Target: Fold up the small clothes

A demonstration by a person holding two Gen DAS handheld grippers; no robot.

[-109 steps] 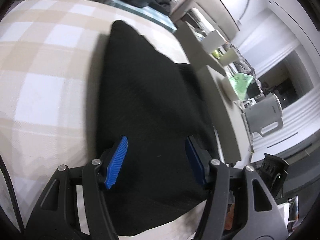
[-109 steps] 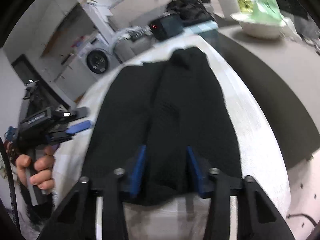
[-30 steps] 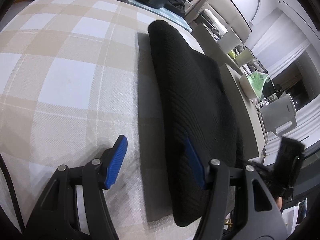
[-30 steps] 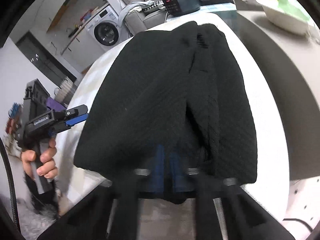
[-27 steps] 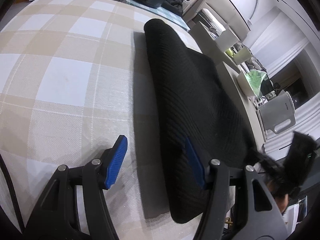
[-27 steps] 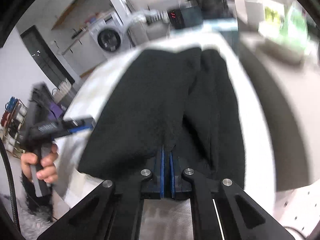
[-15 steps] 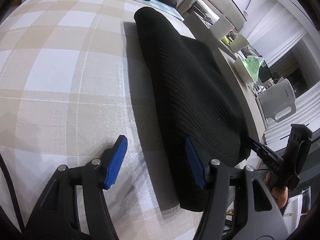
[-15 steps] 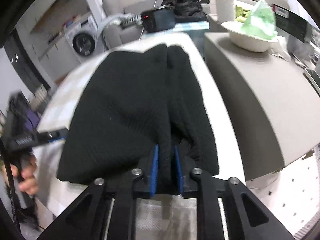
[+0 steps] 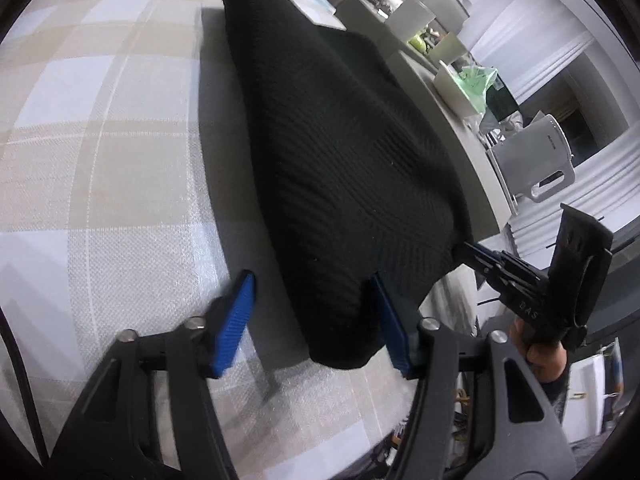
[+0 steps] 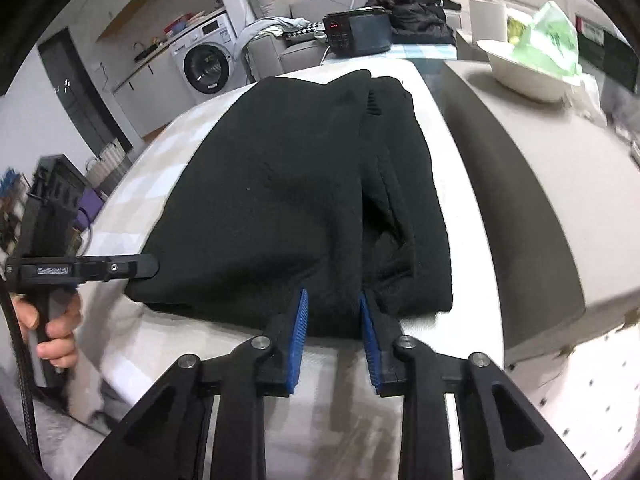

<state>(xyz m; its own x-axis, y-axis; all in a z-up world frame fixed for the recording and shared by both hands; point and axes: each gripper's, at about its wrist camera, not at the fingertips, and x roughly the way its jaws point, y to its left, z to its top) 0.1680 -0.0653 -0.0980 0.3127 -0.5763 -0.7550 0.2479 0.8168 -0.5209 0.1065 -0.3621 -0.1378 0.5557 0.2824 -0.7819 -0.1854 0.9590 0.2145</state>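
Left wrist | left tongs (image 9: pixel 311 282) apart, just closing, sweater (image 9: pixel 340 140) between | right tongs (image 9: pixel 470 249) apart, "DAS"

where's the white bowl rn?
In the right wrist view the white bowl sits upper right on the grey counter, beside the checked table carrying the black garment, with a green bag in it.

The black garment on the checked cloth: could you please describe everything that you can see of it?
The black garment is a ribbed knit, folded lengthwise into a thick, rounded bundle with a second layer showing along one side. It lies on the checked cloth. Its near end sits between the pads of the left gripper, whose jaws have just been closing; its hem lies between those of the right gripper.
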